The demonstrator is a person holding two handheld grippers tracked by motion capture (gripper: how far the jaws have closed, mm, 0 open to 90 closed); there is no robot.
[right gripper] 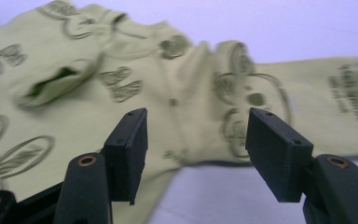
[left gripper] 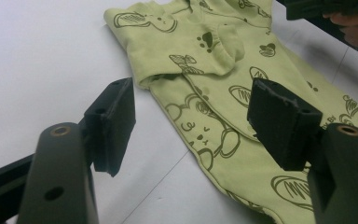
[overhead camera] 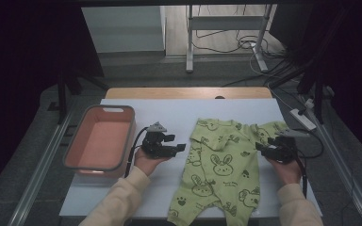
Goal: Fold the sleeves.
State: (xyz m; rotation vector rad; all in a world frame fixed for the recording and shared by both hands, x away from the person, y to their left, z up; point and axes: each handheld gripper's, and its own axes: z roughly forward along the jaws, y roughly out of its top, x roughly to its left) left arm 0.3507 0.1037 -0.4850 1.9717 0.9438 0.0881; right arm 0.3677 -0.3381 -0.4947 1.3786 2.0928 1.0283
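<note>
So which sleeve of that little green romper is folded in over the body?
The sleeve on the left gripper's side, folded over the chest; the other sleeve lies spread outward by the right gripper.

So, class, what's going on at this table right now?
A person holds a gripper in each hand over a light green baby romper printed with rabbits, spread on a white table sheet. The left gripper waits open beside its folded-in sleeve; the right gripper hovers open by the other sleeve. A pink plastic tub sits empty at the left.
</note>
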